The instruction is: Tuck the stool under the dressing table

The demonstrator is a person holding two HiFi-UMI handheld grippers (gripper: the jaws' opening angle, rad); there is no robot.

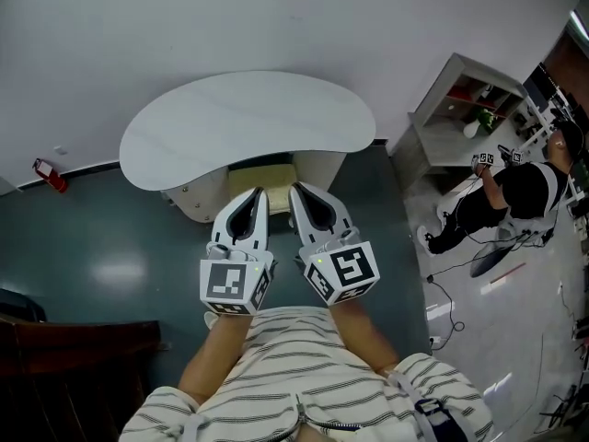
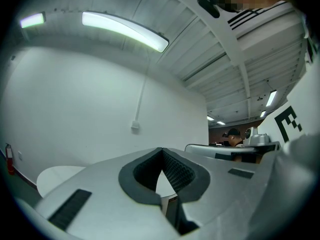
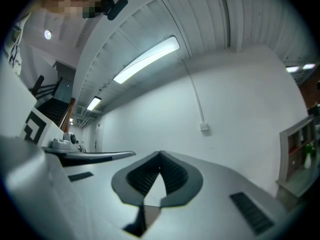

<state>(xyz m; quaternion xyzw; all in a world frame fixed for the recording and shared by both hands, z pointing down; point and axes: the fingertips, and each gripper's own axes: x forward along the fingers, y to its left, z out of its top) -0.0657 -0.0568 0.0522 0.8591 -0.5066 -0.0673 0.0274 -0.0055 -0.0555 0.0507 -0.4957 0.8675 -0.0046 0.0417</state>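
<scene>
The white kidney-shaped dressing table (image 1: 184,136) stands against the wall. Under its top, between the pale legs, shows the stool's yellowish seat (image 1: 262,175), mostly hidden by the tabletop. My left gripper (image 1: 260,192) and right gripper (image 1: 295,190) are held level side by side, tips toward the stool's near edge; whether they touch it I cannot tell. Both are shut with nothing between the jaws. In the left gripper view the left gripper (image 2: 161,150) points over the tabletop (image 2: 52,178) at the wall. In the right gripper view the right gripper (image 3: 160,154) also faces the wall.
A red fire extinguisher (image 1: 51,175) lies by the wall at the left. A white shelf unit (image 1: 457,109) stands at the right, with a person (image 1: 515,196) and floor cables (image 1: 444,295) beside it. Dark brown furniture (image 1: 74,366) sits at the near left.
</scene>
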